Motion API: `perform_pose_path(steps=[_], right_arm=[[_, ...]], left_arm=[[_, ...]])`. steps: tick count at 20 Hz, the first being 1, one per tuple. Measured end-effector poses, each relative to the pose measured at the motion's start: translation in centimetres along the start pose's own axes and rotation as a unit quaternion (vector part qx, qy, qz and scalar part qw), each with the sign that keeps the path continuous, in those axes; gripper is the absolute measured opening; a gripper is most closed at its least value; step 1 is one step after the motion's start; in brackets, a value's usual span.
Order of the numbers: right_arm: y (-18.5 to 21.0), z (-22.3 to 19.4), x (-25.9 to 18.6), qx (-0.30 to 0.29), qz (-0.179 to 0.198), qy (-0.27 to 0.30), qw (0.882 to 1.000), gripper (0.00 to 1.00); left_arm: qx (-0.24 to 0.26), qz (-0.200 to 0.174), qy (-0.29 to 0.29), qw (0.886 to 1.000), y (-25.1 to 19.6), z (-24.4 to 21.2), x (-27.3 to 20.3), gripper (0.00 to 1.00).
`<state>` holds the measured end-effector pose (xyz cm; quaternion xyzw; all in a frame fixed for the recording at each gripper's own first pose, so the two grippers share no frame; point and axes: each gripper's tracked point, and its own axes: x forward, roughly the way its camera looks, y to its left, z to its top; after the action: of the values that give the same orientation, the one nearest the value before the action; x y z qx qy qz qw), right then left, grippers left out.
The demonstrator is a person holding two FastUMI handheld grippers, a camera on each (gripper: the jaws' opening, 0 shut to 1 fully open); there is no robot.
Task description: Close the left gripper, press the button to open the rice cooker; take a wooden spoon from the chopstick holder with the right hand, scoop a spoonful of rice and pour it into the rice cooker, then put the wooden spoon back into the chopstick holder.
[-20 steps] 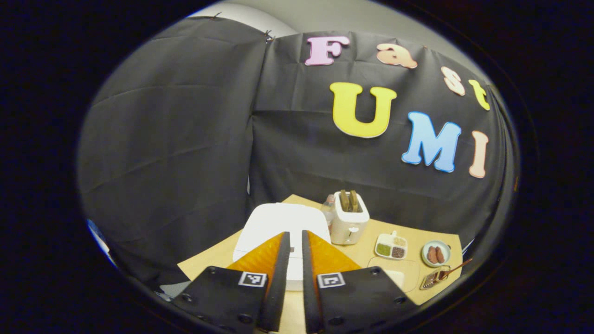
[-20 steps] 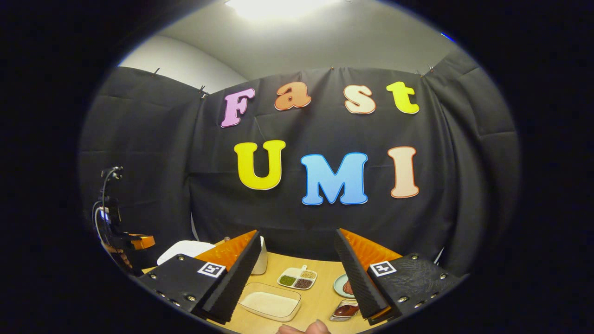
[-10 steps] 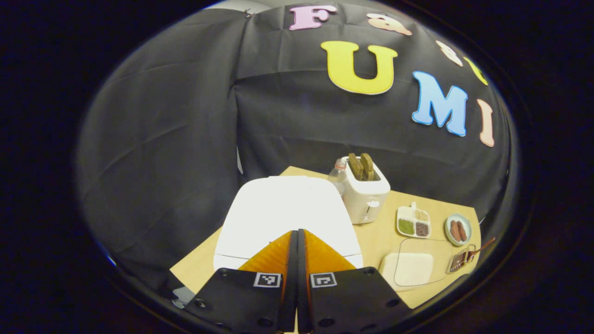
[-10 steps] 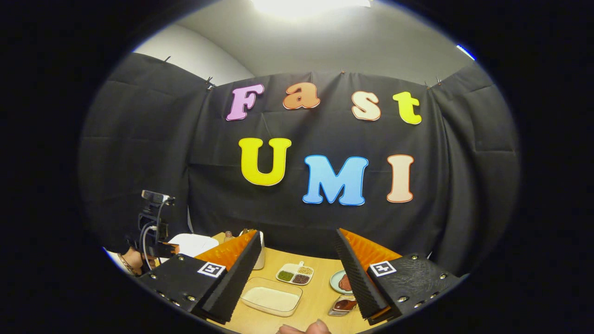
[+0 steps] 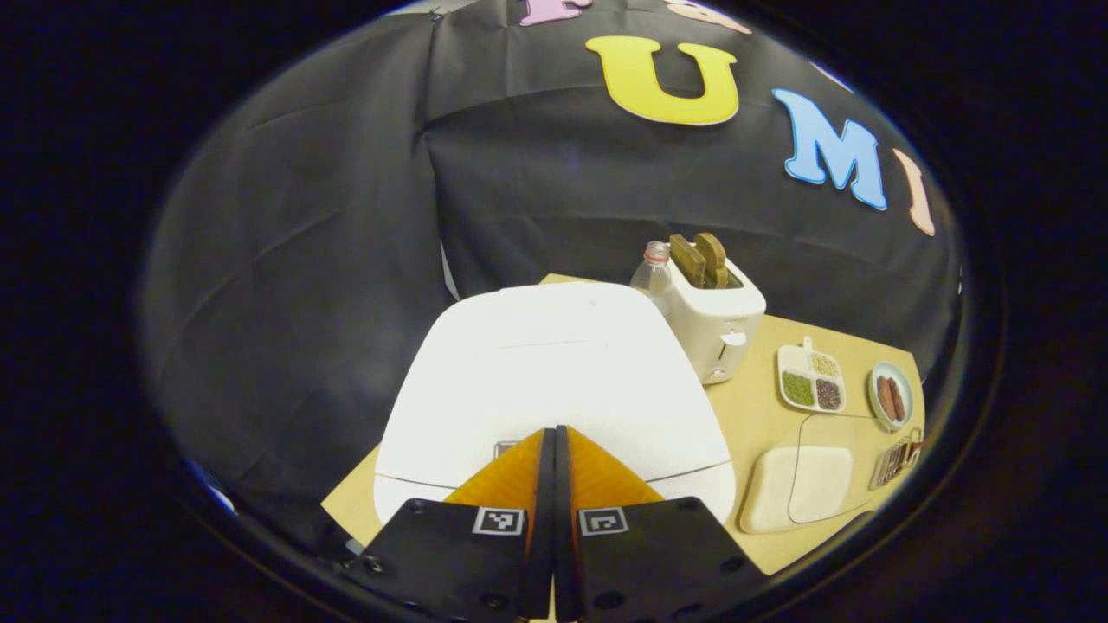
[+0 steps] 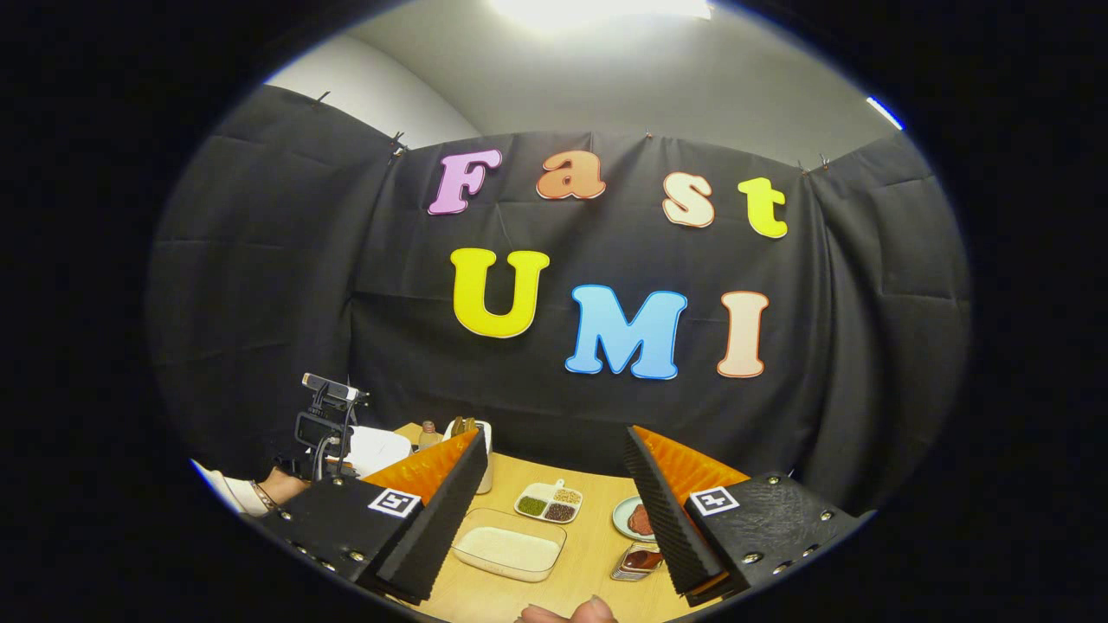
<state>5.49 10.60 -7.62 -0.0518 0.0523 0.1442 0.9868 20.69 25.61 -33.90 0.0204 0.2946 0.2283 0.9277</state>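
Observation:
The white rice cooker [image 5: 554, 363] stands with its lid down at the table's left end. My left gripper [image 5: 554, 430] is shut with nothing between the fingers. Its tips hover over the front of the lid, beside a small grey button [image 5: 505, 448]. At the right of the left gripper view lie a clear container of rice [image 5: 809, 484] and the chopstick holder [image 5: 896, 459]. My right gripper [image 6: 554, 437] stands open and empty above the near table edge. Below it sit the rice container [image 6: 511, 554] and the chopstick holder [image 6: 639, 561]. The left gripper [image 6: 325, 424] and rice cooker [image 6: 376, 450] appear at far left.
A white toaster [image 5: 718, 329] with two slices and a plastic bottle [image 5: 651, 272] stand behind the cooker. A divided dish of grains [image 5: 809, 388] and a plate of sausages [image 5: 890, 396] sit on the wooden table [image 5: 753, 407]. Black cloth walls close off the back and left.
The left gripper's fingers closed fully, and it moved forward and down toward the rice cooker, which now looks much larger. The right gripper barely moved.

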Motion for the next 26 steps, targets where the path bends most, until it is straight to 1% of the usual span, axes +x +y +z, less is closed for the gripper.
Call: perform_pose_path(steps=[1,2,3,4,5,7,8,10,11,12,13,15,16,18,19,20,26], right_arm=[[0.3,-0.3,-0.2,-0.001,0.000,0.004,1.000,0.97],[0.6,-0.5,-0.4,-0.001,-0.001,0.007,1.000,0.97],[0.9,-0.6,-0.7,0.001,-0.002,0.008,1.000,0.97],[1.1,-0.6,-1.1,0.003,-0.003,0.008,1.000,0.97],[1.2,-0.5,-1.4,0.001,-0.005,0.008,1.000,0.97],[1.0,-0.6,-1.9,-0.008,-0.013,0.007,1.000,0.97],[1.0,-0.7,-2.1,-0.007,-0.015,0.007,1.000,0.97],[1.2,-1.0,-2.5,0.003,-0.017,0.012,1.000,0.97],[1.3,-1.0,-2.6,0.008,-0.017,0.012,1.000,0.97],[1.2,-0.9,-2.7,0.009,-0.018,0.011,1.000,0.97],[1.1,-0.8,-2.9,0.006,-0.021,0.009,1.000,0.97],[0.8,-0.9,-3.0,0.001,-0.026,0.008,1.000,0.97],[0.7,-0.9,-3.0,0.002,-0.027,0.008,1.000,0.97],[0.5,-1.1,-3.3,0.007,-0.030,0.010,0.999,0.97],[0.2,-1.3,-3.3,0.007,-0.032,0.011,0.999,0.97],[-0.1,-1.5,-3.2,0.005,-0.034,0.013,0.999,0.97],[-2.0,-2.4,-3.0,0.021,-0.047,0.022,0.998,0.97]], left_arm=[[0.007,0.002,0.010,1.000,0.1,-0.6,0.2,0.07],[0.013,0.006,0.016,1.000,0.1,-0.7,0.0,0.07],[0.018,0.009,0.014,1.000,0.2,-0.5,0.1,0.10],[0.013,0.010,0.011,1.000,0.2,-0.1,0.0,0.10],[0.007,0.008,-0.004,1.000,0.1,0.6,-0.4,0.07],[0.004,0.004,-0.042,0.999,0.5,2.2,-1.6,0.07],[0.012,0.002,-0.059,0.998,0.6,3.2,-2.1,0.09],[0.023,0.002,-0.077,0.997,0.8,4.3,-3.1,0.09],[0.020,0.002,-0.086,0.996,0.9,5.1,-3.7,0.09],[0.014,0.000,-0.098,0.995,1.1,5.9,-4.3,0.07],[0.008,-0.001,-0.109,0.994,1.3,6.4,-4.9,0.09],[-0.001,-0.004,-0.140,0.990,1.7,7.9,-6.5,0.07],[-0.006,-0.007,-0.150,0.989,1.8,8.5,-7.4,0.09],[-0.020,-0.017,-0.175,0.984,2.0,9.8,-9.5,0.09],[-0.025,-0.022,-0.185,0.982,2.2,10.2,-10.7,0.07],[-0.031,-0.024,-0.195,0.980,2.4,10.5,-11.8,0.09],[-0.064,-0.050,-0.217,0.973,3.1,11.1,-17.3,0.09]])
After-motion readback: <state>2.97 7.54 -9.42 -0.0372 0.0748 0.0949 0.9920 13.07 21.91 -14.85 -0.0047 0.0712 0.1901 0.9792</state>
